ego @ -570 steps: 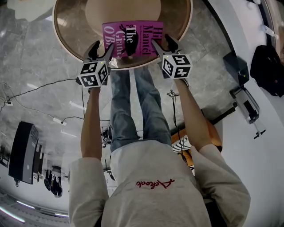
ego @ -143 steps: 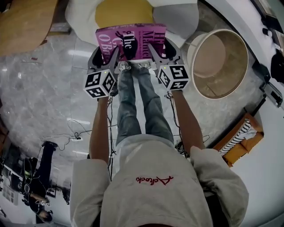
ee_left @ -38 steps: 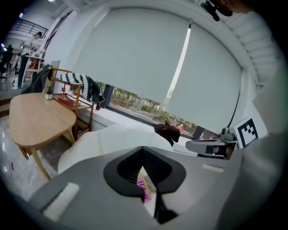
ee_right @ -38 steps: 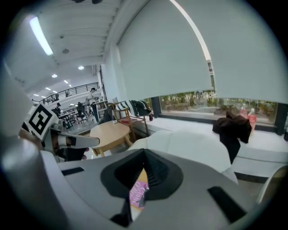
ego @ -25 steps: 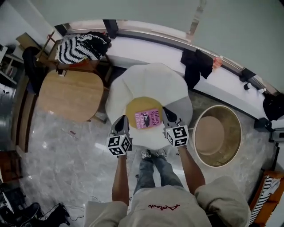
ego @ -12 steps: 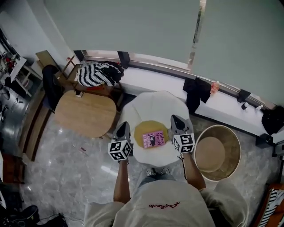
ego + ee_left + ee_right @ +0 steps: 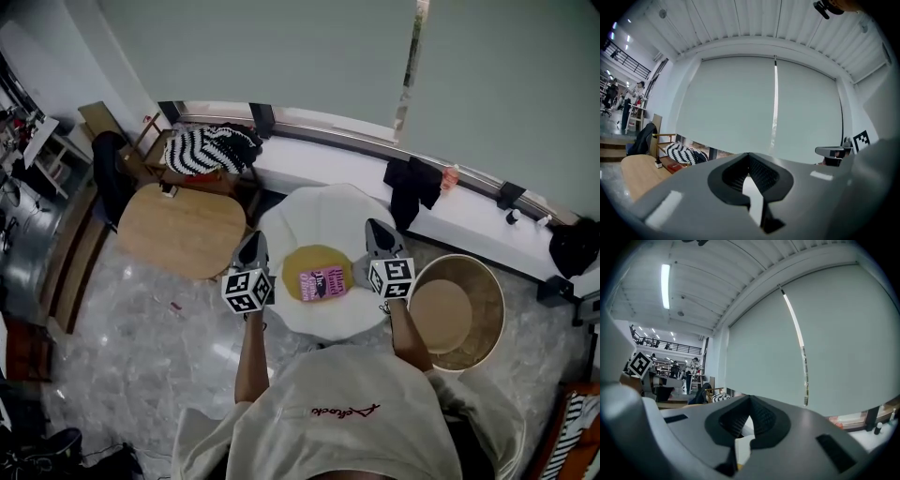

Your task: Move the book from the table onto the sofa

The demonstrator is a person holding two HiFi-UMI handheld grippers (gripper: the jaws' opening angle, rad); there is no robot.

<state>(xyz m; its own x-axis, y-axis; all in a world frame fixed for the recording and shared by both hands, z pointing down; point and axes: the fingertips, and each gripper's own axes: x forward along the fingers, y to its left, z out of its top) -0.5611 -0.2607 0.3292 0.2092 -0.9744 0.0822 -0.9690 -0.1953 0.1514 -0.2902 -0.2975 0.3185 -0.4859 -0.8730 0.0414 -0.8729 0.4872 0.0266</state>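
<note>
**Status.** The book [image 7: 323,282] lies on the yellow centre pad [image 7: 307,258] of the white sofa [image 7: 319,214]. It is between the two grippers and below them, apart from both. The round table [image 7: 457,314] stands outboard of the right gripper and carries no book. Judged from this, the transfer is complete and the step in hand is the retreat.

**Gripper state.** Left gripper [image 7: 251,242]: jaws pressed together, nothing between them [image 7: 749,158]. Right gripper [image 7: 376,232]: jaws likewise together and empty [image 7: 749,401].

**Procedure.**
1. Hold both grippers level and keep the jaws together.
2. Draw both grippers back toward the body, one on each side of the book.
3. Do not pass either gripper across the cover, as contact could push the book toward the pad's edge.

**Limits of view.**
- Both gripper views show only the window blind and the ceiling, so neither shows the book.
- The head view shows the book too small to tell whether it lies flat.
- The person's shoulders cut off the sofa's near edge
</note>
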